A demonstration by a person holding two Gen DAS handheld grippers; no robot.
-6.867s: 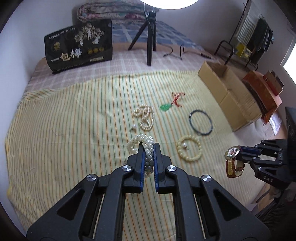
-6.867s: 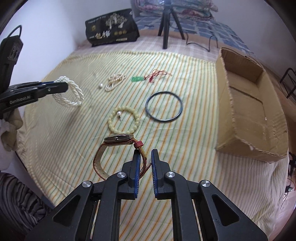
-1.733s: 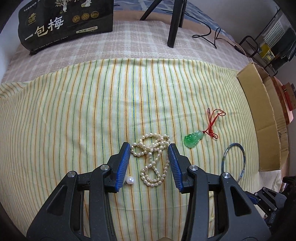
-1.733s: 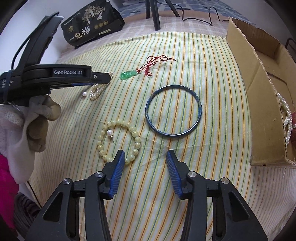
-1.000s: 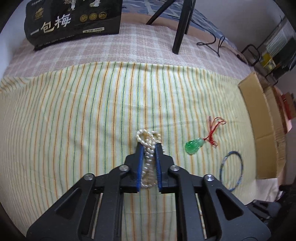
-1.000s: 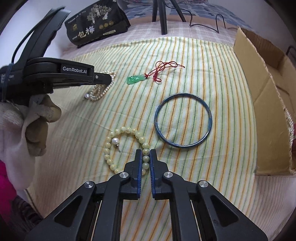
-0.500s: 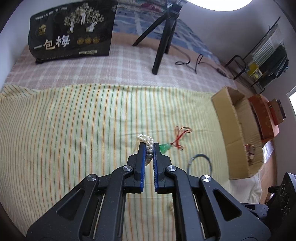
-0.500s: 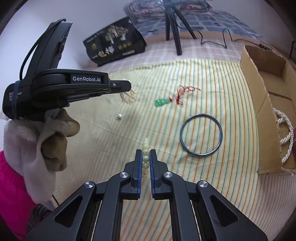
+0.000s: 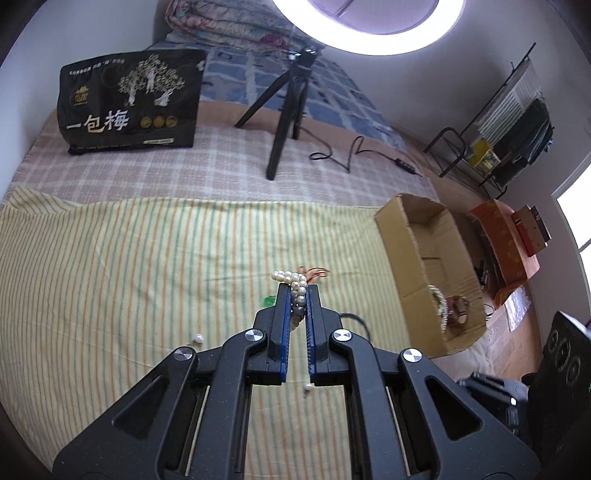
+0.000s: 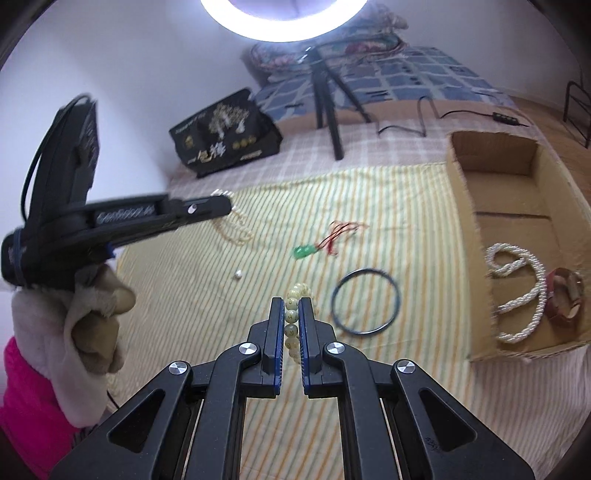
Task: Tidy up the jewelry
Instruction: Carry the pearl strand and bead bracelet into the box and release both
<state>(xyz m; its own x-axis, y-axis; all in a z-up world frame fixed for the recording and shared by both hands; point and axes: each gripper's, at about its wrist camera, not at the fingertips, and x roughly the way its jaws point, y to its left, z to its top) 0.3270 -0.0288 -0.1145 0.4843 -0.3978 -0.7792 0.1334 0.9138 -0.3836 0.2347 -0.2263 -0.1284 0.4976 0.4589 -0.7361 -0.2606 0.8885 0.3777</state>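
Note:
My left gripper (image 9: 296, 291) is shut on a white pearl necklace (image 9: 291, 280) and holds it above the striped cloth; it also shows in the right wrist view (image 10: 221, 206), with pearls (image 10: 238, 230) hanging below. My right gripper (image 10: 291, 306) is shut on a pale yellow bead bracelet (image 10: 293, 314), lifted off the cloth. On the cloth lie a green pendant on red cord (image 10: 304, 252), a dark blue bangle (image 10: 365, 301) and a loose pearl (image 10: 238, 274). The cardboard box (image 10: 465, 206) at right holds a twisted pearl rope (image 10: 517, 284) and a brown watch (image 10: 565, 299).
A black printed bag (image 9: 129, 103) and a black tripod (image 9: 284, 122) with a cable (image 9: 347, 155) stand behind the cloth. A ring light (image 10: 284, 22) glows overhead. An orange box (image 9: 506, 236) and a metal rack (image 9: 509, 122) stand at right.
Both grippers shut on their pieces about a second ago and have since lifted them well above the cloth. The single pearl stayed on the cloth.

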